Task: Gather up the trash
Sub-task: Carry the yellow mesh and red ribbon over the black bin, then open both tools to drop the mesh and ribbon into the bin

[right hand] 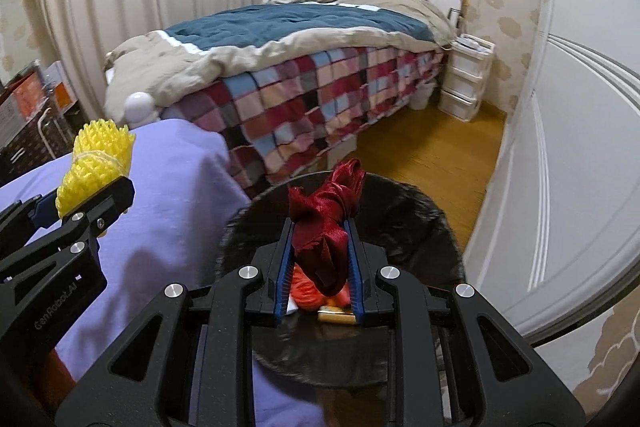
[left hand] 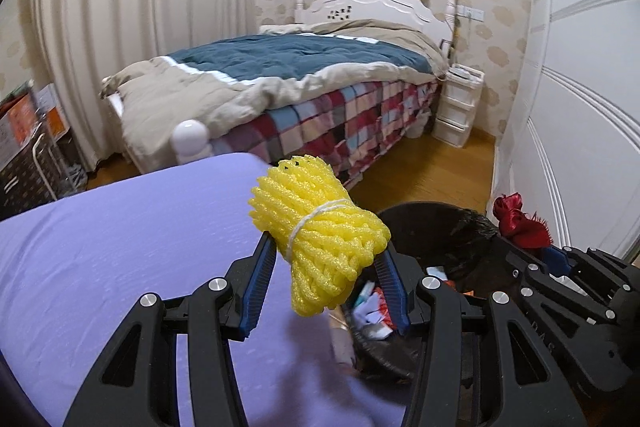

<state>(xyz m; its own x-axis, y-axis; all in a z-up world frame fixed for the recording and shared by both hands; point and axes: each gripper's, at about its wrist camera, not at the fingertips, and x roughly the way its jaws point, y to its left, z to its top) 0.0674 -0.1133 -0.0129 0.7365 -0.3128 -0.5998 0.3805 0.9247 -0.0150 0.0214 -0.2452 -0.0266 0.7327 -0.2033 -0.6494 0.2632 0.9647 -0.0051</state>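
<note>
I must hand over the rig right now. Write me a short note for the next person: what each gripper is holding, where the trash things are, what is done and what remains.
Left gripper: shut on the yellow foam net bundle, held at the edge of the purple-covered surface, beside the bin.
Right gripper: shut on the red satin cloth, held over the black-lined trash bin.
Done: both pieces picked up; the bin already holds other scraps.
Left: release the cloth into the bin, then bring the foam bundle over the bin and drop it.
</note>
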